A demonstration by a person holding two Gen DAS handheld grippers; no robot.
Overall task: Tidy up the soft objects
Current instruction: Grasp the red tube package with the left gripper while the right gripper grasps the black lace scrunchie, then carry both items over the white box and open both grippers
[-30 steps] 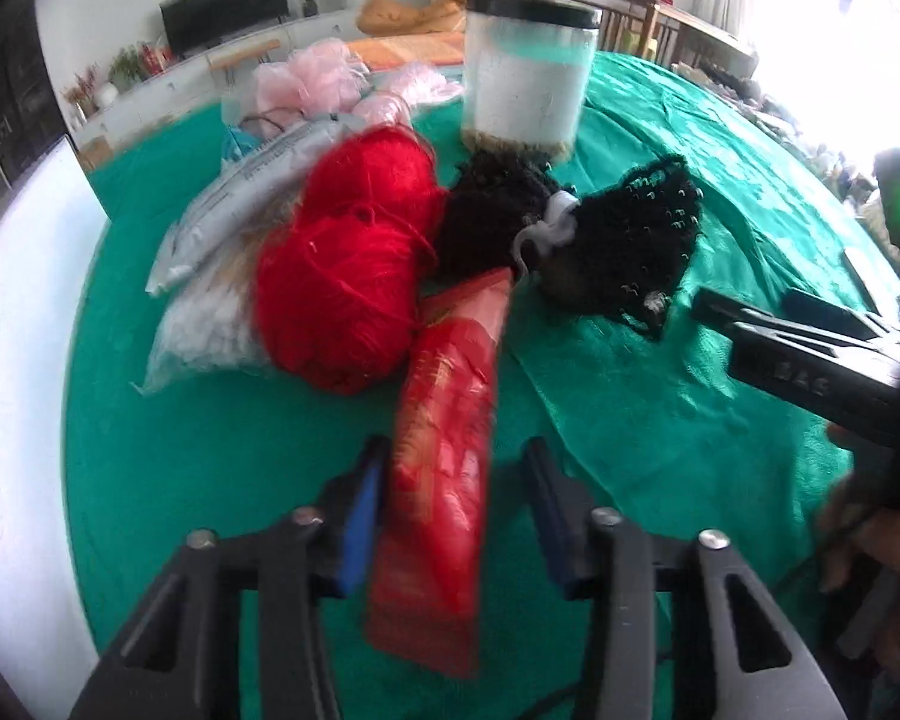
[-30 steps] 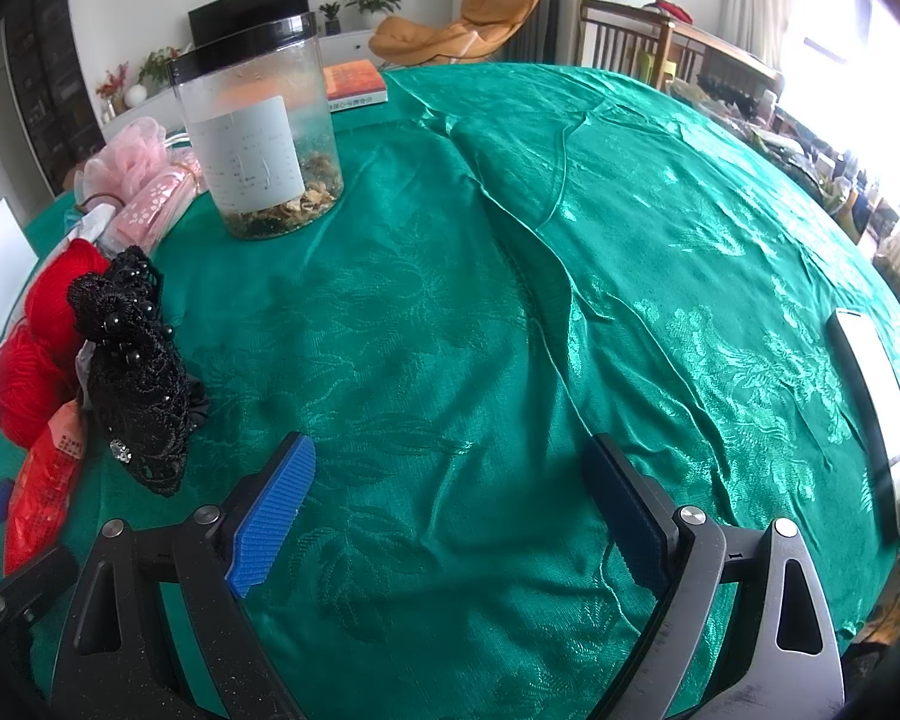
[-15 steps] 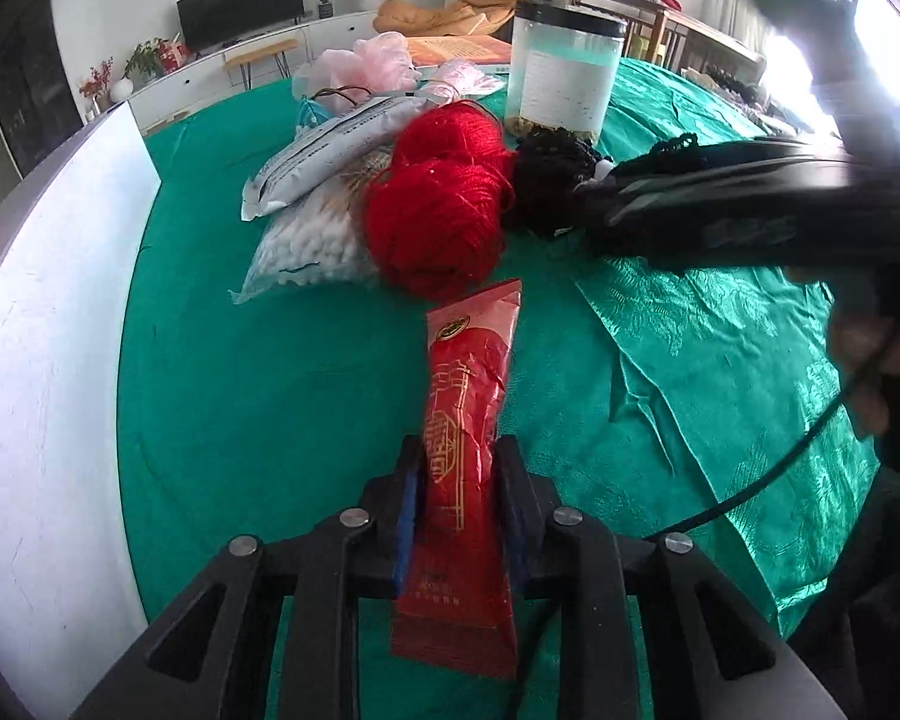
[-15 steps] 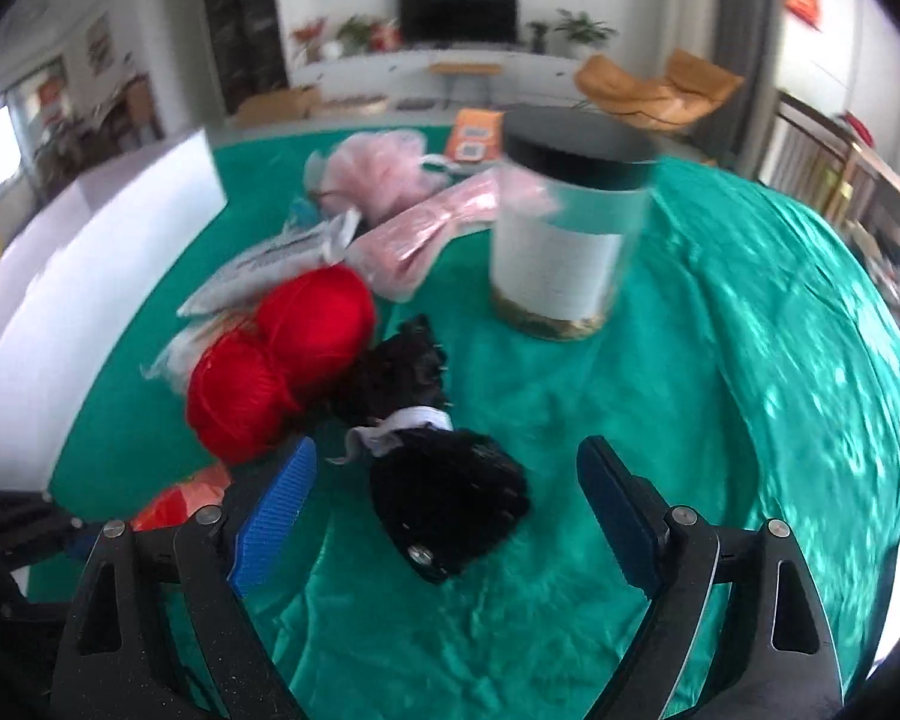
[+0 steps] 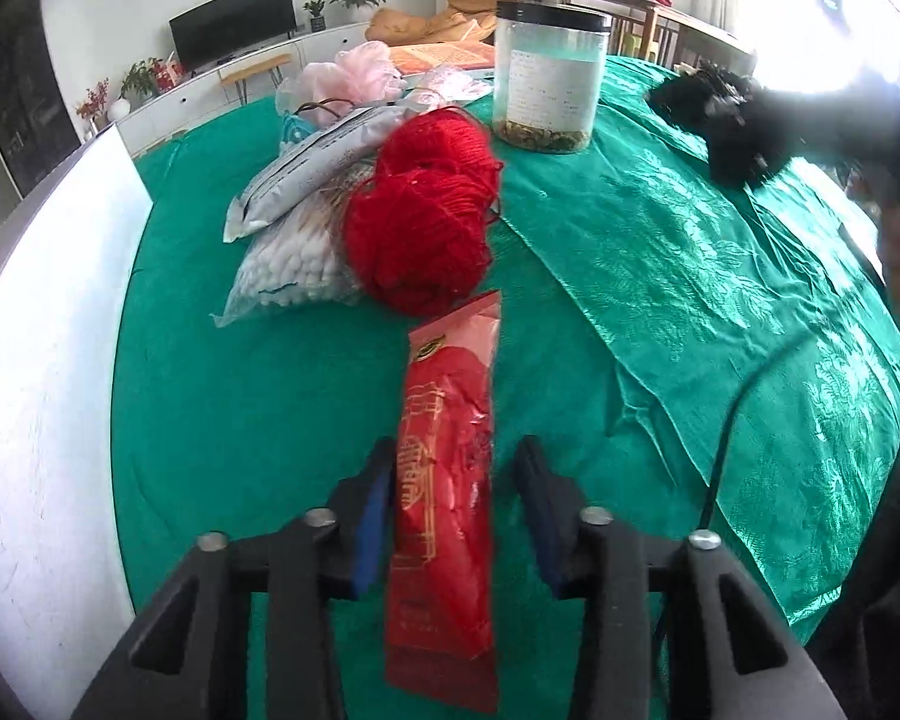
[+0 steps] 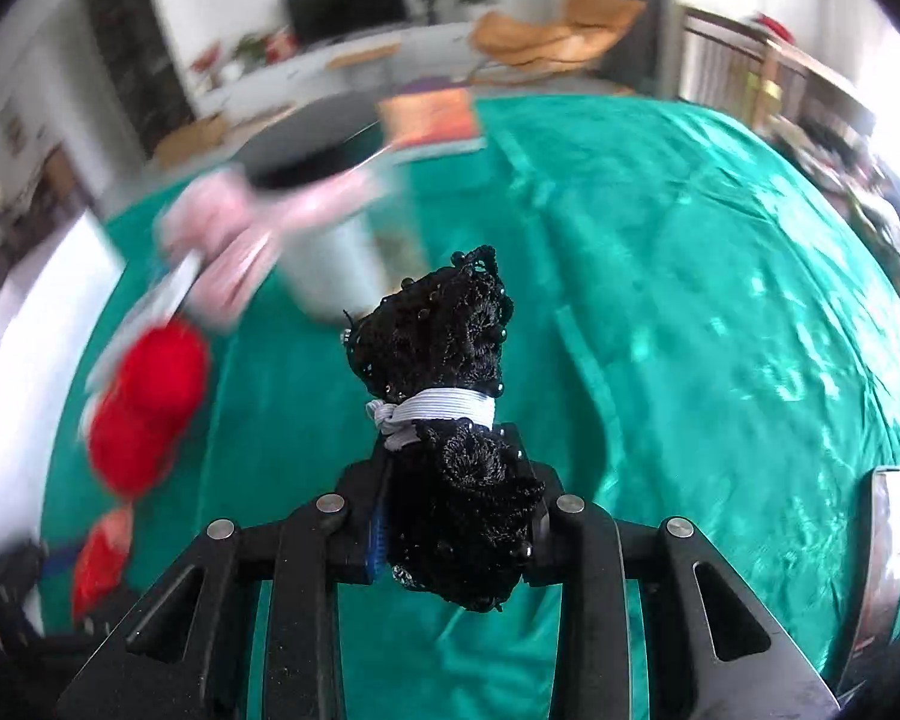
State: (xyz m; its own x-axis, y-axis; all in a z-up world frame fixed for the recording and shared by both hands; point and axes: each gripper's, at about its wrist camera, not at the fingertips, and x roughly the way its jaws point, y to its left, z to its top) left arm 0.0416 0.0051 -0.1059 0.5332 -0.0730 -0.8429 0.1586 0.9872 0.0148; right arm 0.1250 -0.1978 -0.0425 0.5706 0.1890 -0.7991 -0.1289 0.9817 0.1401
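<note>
Two grips: right gripper (image 6: 459, 531), jaws just closed, clenches the black lace bundle (image 6: 444, 420); left gripper (image 5: 456, 516) straddles the red packet (image 5: 447, 480), one pad apart, so it may slip.

One red packet (image 5: 444, 480), one red yarn bundle (image 5: 426, 222), one black lace bundle (image 6: 450, 420), one lidded jar (image 5: 546, 78), one bag of white balls (image 5: 288, 264), one grey pouch (image 5: 312, 168), one pink puff (image 5: 360, 69), all on one counter (image 5: 690, 276).

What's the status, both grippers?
Right gripper just closed, gripping black lace bundle. Left gripper straddles red packet, one pad clear. Nothing blocking.
</note>
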